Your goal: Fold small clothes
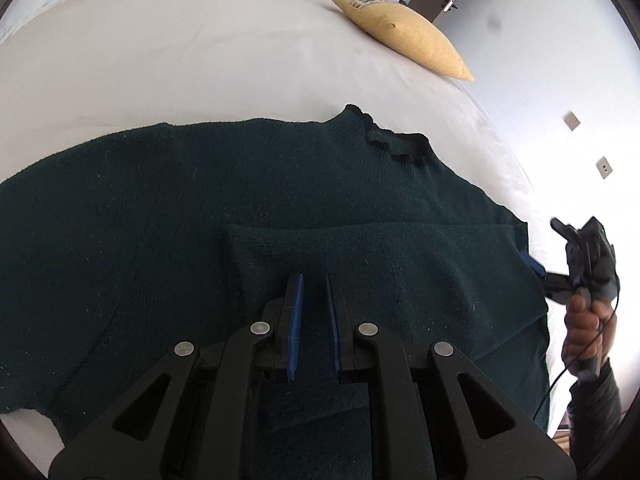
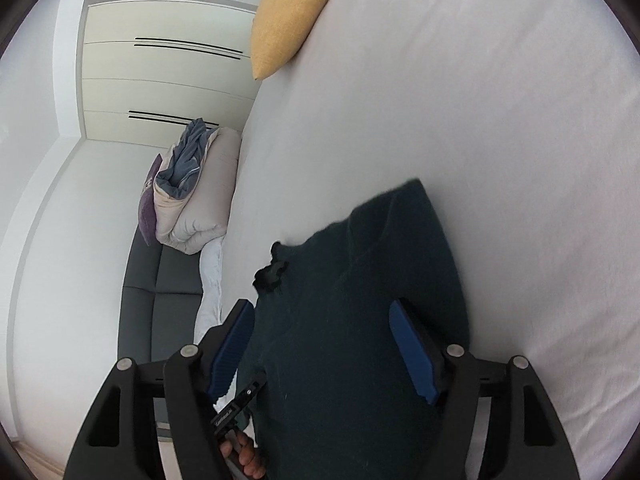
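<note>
A dark green sweater (image 1: 280, 184) lies flat across the white bed (image 1: 200, 48), one sleeve folded inward at lower centre. The left claw (image 1: 313, 280) hovers nearly shut, empty. The right claw (image 2: 322, 316), wide open, holds nothing. Dragging could undo the sleeve fold.

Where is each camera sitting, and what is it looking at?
Left wrist: sits on the left gripper, looking down its nearly shut fingers at the sweater on the bed; the person's other hand shows with the right gripper.
Right wrist: sits on the right gripper, rolled sideways, looking between open fingers over the sweater toward a sofa; a hand shows below.
Shared: sweater, bed, yellow pillow.
</note>
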